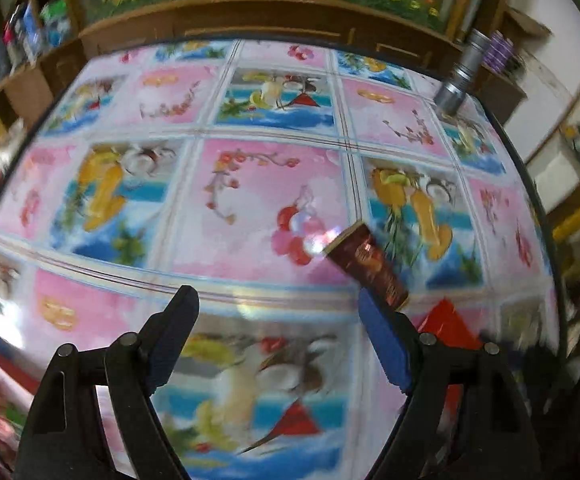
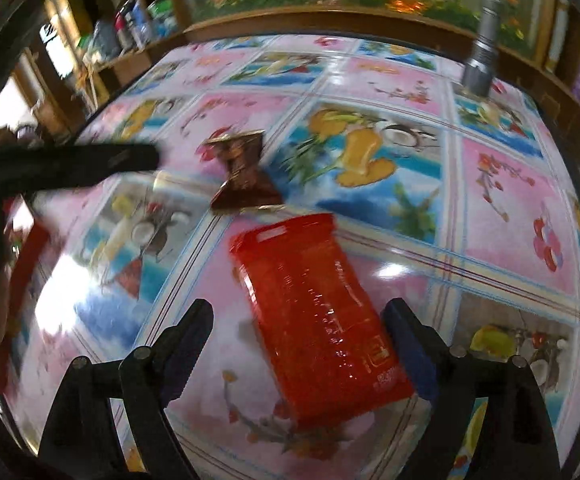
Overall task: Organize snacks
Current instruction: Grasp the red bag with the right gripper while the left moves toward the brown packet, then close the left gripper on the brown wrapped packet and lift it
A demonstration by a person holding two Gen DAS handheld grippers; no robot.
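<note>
Since the red snack pack (image 2: 322,320) lies flat on the patterned table (image 2: 510,208) between the spread, empty right gripper (image 2: 298,320), it is judged light, crinkly, slippery; best pinched across its long edges

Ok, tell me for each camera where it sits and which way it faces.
Left wrist: on the left gripper, tilted down at the round table; its open fingers show.
Right wrist: on the right gripper, tilted down over the red packet; its open fingers straddle it, and the other gripper's arm crosses at left.
Shared: brown snack packet, red packet, grey metal cylinder.
</note>
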